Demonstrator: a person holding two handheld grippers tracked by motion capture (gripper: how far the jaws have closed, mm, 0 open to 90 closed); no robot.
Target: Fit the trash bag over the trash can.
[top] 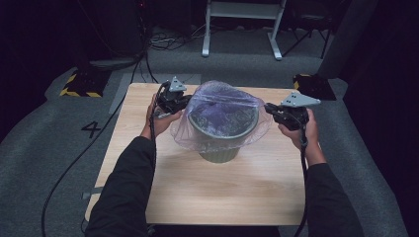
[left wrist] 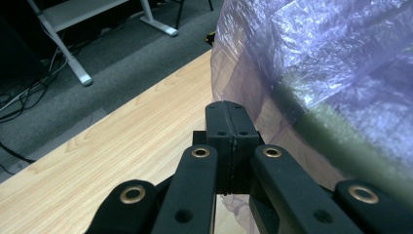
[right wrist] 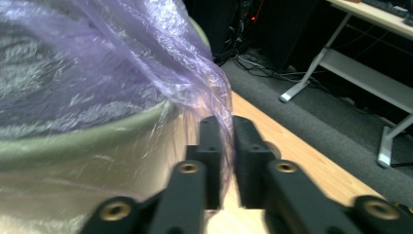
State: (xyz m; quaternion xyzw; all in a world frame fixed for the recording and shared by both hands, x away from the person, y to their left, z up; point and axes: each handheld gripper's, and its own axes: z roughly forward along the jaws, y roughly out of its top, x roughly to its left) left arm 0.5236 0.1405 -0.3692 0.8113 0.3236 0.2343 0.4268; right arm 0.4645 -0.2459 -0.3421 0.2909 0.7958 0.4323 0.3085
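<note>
Green bin (top: 220, 148) upright mid-table (top: 197, 197), purple plastic bag (top: 222, 106) draped over its rim, skirt hanging outside. Left gripper (top: 184, 102) at bin's left side – jaws pressed together, pinching bag film. Right gripper (top: 269, 107) at bin's right – jaws nipped onto bag's edge fold, film between pads (right wrist: 213, 146)

1. A light wooden table (top: 207, 192) stands on grey carpet (top: 49, 143).
2. A white metal frame (top: 242, 29) stands on the floor beyond the table's far edge.
3. A tangle of dark cables (top: 170, 42) lies left of that frame, beyond the table.
4. A black block with yellow-black hazard stripes (top: 81, 83) sits off the table's far left corner.
5. A second dark block (top: 314, 85) sits off the table's far right corner.
6. A painted "4" (top: 91, 128) marks the carpet left of the table.
</note>
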